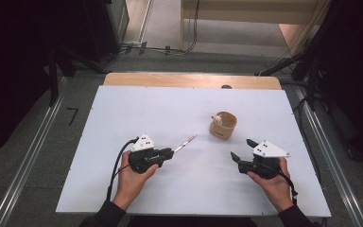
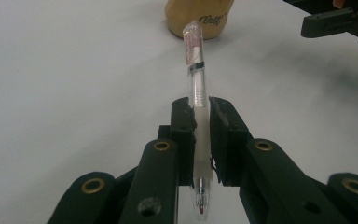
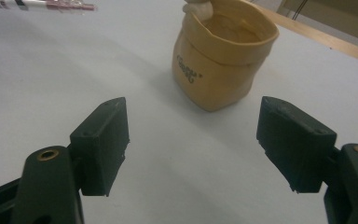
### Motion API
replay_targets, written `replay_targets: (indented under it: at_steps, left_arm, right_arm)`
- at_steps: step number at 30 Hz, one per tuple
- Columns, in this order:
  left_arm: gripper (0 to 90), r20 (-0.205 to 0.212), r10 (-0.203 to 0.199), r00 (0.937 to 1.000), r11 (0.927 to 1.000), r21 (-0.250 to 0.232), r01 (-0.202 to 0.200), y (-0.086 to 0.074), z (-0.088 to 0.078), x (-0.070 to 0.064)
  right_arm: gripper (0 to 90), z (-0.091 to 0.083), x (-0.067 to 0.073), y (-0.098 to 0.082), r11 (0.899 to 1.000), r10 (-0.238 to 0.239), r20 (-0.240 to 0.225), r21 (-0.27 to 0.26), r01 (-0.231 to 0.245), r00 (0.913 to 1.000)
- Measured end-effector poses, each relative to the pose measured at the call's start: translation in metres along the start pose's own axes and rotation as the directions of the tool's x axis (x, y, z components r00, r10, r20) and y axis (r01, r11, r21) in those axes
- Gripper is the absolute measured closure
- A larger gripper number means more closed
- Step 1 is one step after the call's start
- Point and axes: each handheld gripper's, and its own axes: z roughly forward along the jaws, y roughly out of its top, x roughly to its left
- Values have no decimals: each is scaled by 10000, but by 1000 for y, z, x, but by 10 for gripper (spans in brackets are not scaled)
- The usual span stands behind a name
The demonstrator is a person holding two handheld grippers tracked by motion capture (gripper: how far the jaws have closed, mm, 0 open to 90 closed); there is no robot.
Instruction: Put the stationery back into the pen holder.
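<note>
Clear pen [image 2: 198, 93] with pink cap, clamped in left claw [image 2: 199, 122]

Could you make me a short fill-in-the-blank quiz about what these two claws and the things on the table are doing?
1. The left claw is shut on a clear ____.
2. The right claw has its jaws ____, with nothing between them.
3. The tan cup stands on the ____ table cover.
4. The pen points toward the ____.

Missing words: pen; open; white; cup
</note>
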Motion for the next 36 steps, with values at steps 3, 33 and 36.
replay_targets:
  at_steps: [3, 33, 36]
  left_arm:
    - [813, 74, 60, 10000, 10000, 39, -61, 3, 3, -2]
    - [813, 394, 303, 9988, 9986, 426, -320, 19, 29, -10]
    - [813, 534, 319, 9981, 9985, 425, -342, 21, 31, -12]
  right_arm:
    - [239, 4, 5, 6, 9997, -211, -103, -122, 209, 9997]
    - [245, 29, 25, 23, 9884, -1491, -293, -342, 1481, 9884]
    - [246, 31, 27, 24, 9870, -1585, -281, -312, 1576, 9870]
